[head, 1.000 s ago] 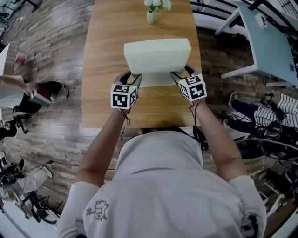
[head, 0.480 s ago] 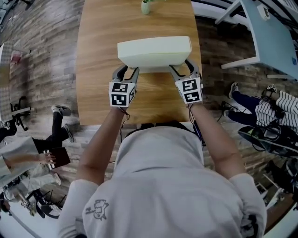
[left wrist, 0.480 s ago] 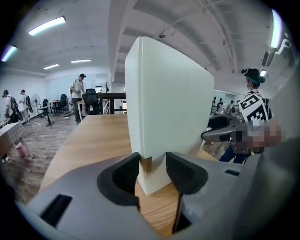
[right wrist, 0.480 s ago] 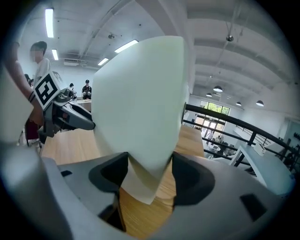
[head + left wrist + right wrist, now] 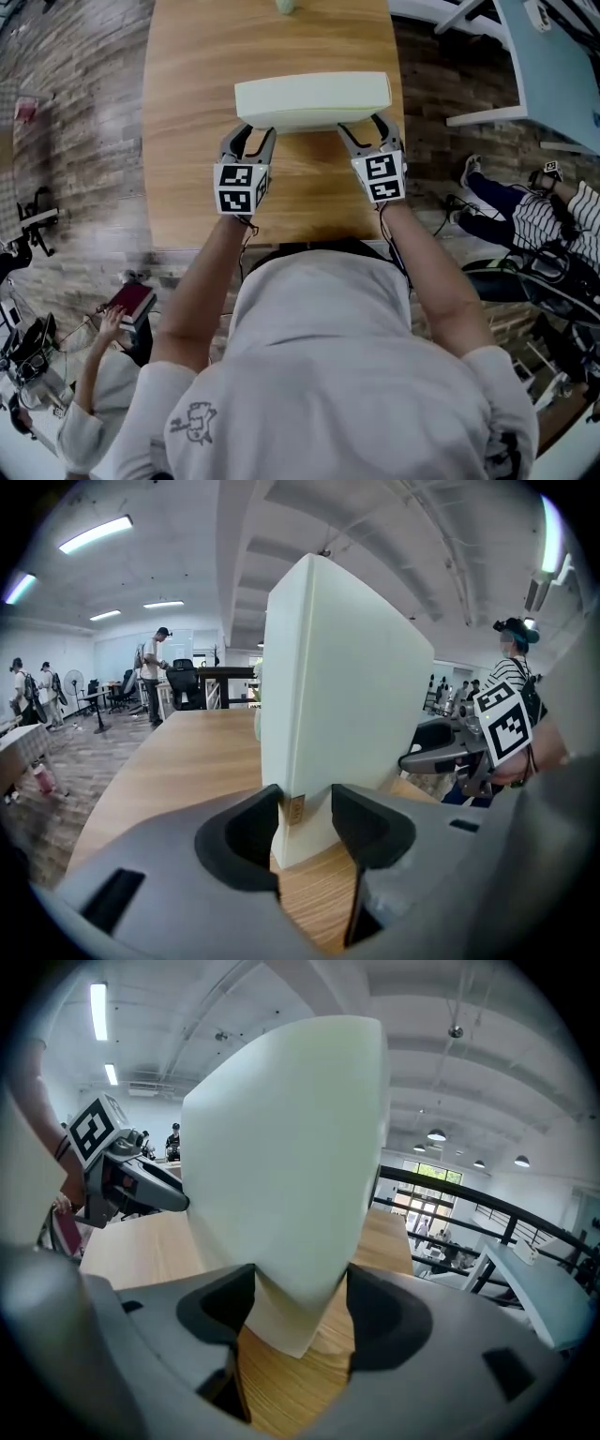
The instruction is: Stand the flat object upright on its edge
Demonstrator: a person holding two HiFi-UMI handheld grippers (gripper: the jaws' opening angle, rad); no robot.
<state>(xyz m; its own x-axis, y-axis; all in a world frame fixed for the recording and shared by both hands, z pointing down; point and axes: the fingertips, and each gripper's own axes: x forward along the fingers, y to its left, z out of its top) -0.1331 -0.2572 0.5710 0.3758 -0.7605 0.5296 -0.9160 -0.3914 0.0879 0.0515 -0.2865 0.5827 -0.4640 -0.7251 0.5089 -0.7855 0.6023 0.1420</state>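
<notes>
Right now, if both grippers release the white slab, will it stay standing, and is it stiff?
Probably stiff: the white slab shows flat faces and straight edges though clamped only at its lower corners by the left gripper and right gripper. Likely tippy: it stands tall on a narrow edge on the table, so a small nudge could topple it.

A long wooden table (image 5: pixel 187 141) runs from near to far. A white slab (image 5: pixel 312 98) stands on edge across its middle, right of centre. A small pale green thing (image 5: pixel 284 6) sits farther along.
</notes>
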